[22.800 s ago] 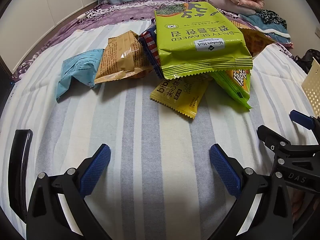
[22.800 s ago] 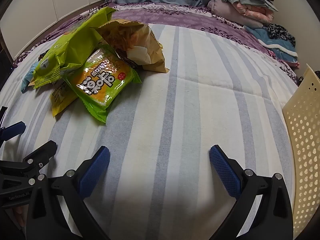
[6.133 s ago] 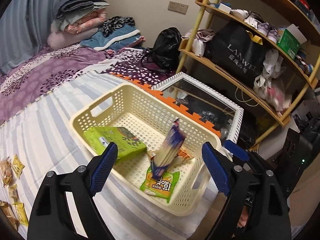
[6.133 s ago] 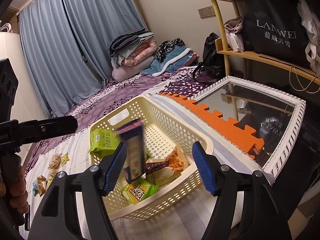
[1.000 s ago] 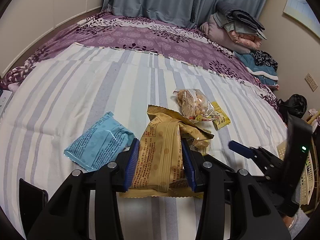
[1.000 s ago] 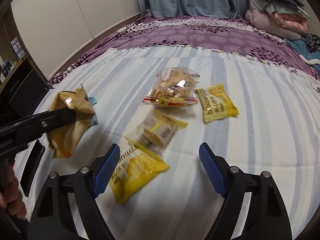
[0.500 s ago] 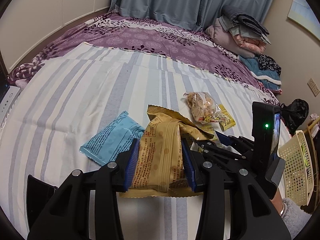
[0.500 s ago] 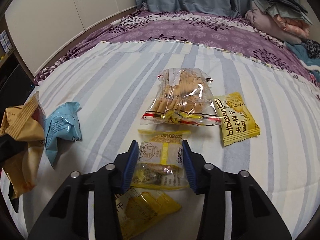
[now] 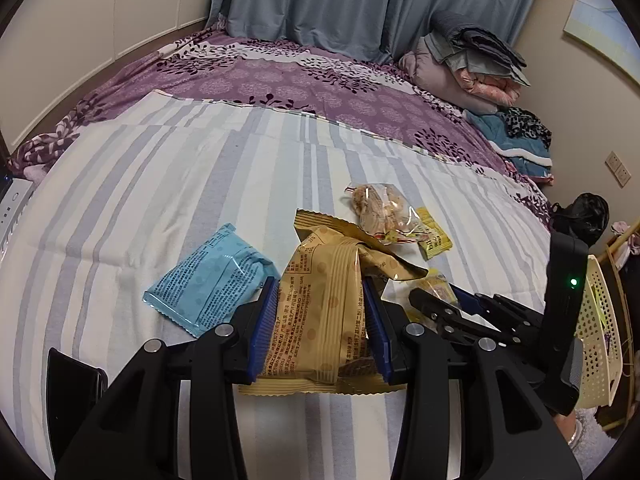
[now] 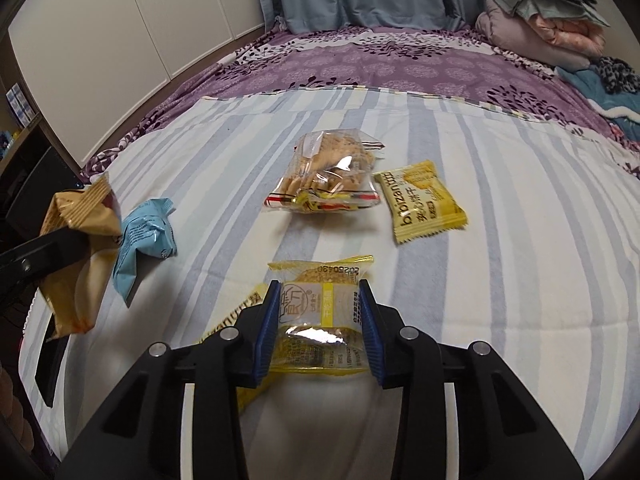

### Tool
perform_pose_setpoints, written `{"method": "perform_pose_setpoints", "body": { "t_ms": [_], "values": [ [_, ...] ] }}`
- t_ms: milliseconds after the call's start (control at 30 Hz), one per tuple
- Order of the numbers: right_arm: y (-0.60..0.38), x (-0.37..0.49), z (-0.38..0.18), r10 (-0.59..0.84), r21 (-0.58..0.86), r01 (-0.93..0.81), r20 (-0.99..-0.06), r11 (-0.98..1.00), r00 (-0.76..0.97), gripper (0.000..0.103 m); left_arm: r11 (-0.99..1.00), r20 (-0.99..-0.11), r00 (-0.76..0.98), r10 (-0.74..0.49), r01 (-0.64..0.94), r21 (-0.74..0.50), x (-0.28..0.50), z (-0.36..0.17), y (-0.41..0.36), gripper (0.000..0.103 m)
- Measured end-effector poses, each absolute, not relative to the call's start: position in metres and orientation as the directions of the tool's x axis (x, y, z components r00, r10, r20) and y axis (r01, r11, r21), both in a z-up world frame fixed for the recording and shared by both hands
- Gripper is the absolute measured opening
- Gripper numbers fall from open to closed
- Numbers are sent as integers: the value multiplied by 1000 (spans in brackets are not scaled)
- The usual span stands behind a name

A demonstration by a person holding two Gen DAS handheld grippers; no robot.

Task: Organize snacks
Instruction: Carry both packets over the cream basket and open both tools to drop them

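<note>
A home bedroom; beyond the jaws spreads a bed (image 9: 160, 168) with a striped sheet and purple floral cover (image 9: 280, 80); farther off hang blue curtains (image 9: 320, 0); folded bedding (image 9: 472, 64) is stacked up right; white wardrobe doors (image 10: 120, 40) left.

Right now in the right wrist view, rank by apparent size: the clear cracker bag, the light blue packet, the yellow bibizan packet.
1. clear cracker bag, largest.
2. and 3. light blue packet and yellow bibizan packet: they look about alike. The blue one is crumpled and lies at the distorted edge of the view, so I won't rank them.
</note>
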State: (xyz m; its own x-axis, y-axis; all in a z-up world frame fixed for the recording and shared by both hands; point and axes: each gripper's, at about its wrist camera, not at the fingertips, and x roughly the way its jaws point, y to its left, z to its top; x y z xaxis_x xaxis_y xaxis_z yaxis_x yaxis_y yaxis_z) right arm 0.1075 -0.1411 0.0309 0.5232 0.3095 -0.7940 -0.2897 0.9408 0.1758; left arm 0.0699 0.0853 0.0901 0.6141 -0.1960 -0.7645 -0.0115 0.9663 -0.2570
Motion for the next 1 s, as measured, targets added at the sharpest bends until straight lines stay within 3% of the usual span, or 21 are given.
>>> {"method": "perform_pose_setpoints", "body": {
  "t_ms": [1000],
  "values": [
    [-261,7,119,294,241,-177,-651,954,699,38,964,-718,644,-264,163,-208,30,144,0,43]
  ]
}}
